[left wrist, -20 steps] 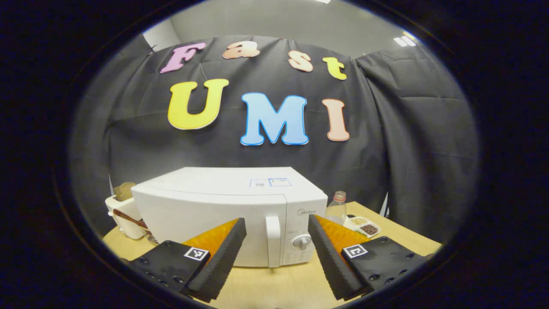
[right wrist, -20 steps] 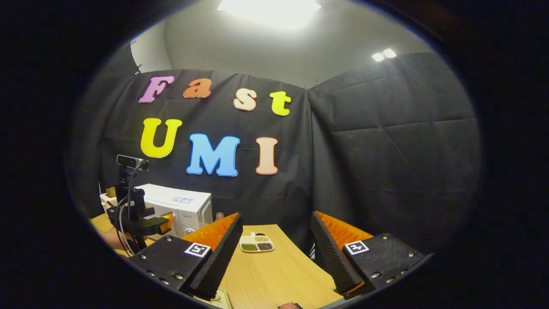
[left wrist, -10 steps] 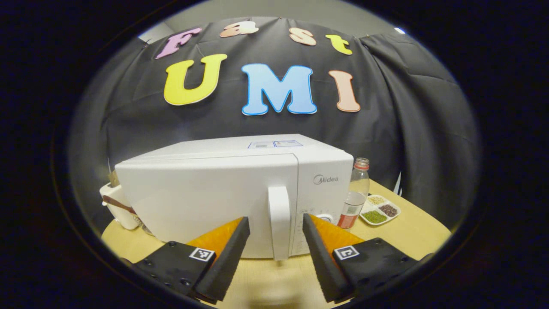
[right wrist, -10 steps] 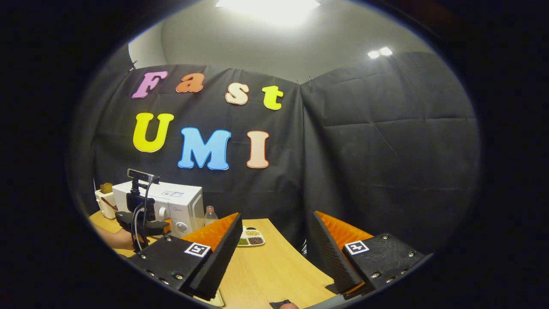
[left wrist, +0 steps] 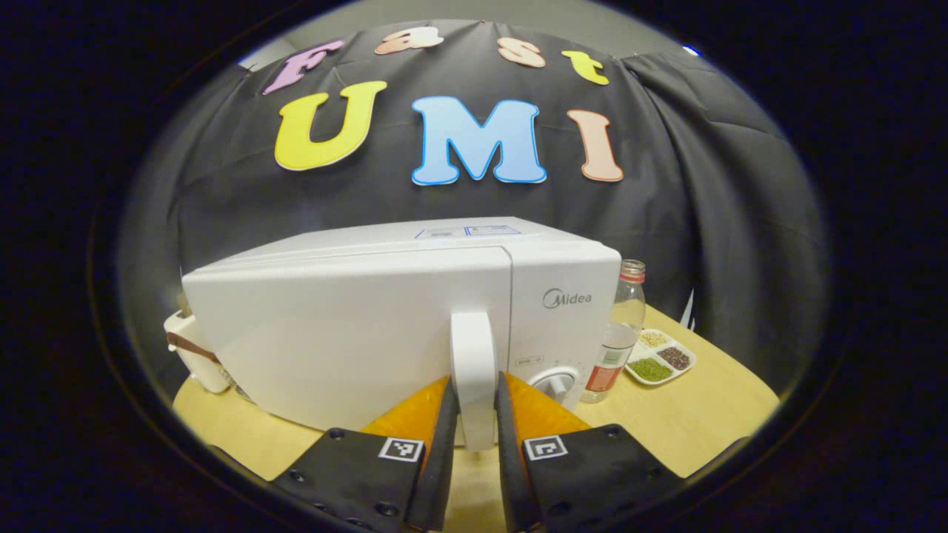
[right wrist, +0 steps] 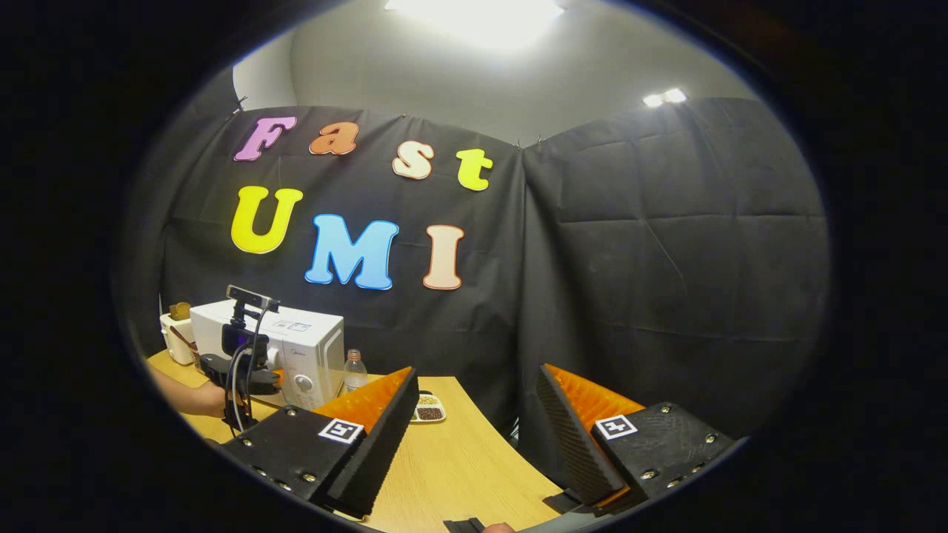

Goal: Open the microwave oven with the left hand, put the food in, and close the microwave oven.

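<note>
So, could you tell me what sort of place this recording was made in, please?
Most likely a staged recording booth dressed as a kitchen corner, not a real home: black cloth walls close it in, and a white microwave oven, a plastic bottle and a divided dish of grains stand on a wooden table.

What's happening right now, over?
Left hand-held gripper clamped on microwave door handle. Right hand-held gripper open, empty. Door shut. Nothing blocking.

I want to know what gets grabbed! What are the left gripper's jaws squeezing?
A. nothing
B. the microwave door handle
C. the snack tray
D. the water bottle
B: the left gripper has its jaws closed on both sides of the microwave door handle.
</note>
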### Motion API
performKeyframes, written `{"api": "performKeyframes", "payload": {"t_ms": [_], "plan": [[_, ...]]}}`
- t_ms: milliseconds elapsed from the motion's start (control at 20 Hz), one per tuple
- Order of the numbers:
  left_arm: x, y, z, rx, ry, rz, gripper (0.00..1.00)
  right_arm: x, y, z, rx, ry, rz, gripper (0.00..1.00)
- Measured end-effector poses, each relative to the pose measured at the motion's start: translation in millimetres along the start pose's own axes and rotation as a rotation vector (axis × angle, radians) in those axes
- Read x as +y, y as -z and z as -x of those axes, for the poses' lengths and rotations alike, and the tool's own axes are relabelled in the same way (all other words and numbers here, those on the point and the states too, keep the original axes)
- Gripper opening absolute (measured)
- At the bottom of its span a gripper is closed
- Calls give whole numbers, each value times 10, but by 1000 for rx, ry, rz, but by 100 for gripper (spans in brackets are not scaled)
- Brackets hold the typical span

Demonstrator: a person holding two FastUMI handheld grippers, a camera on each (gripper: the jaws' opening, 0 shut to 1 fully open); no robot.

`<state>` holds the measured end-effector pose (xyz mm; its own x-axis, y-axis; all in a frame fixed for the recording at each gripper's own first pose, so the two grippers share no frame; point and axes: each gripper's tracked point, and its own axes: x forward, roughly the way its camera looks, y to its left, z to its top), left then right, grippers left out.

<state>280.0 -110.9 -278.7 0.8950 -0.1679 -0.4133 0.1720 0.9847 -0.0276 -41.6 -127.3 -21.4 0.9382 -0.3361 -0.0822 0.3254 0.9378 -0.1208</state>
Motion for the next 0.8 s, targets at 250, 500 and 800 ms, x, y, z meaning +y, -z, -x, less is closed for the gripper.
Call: {"api": "performKeyframes", "payload": {"t_ms": [250,500,800], "plan": [[4,-16,22,22,-24,-33,23,62,-43,-37,-20,-26,-33,98],[15,-12,22,53,-5,-11,14,175,-111,-21,-53,-77,-21,98],[44,150,426,67,17,4,12,394,-118,-7,-57,-149,-55,98]]}}
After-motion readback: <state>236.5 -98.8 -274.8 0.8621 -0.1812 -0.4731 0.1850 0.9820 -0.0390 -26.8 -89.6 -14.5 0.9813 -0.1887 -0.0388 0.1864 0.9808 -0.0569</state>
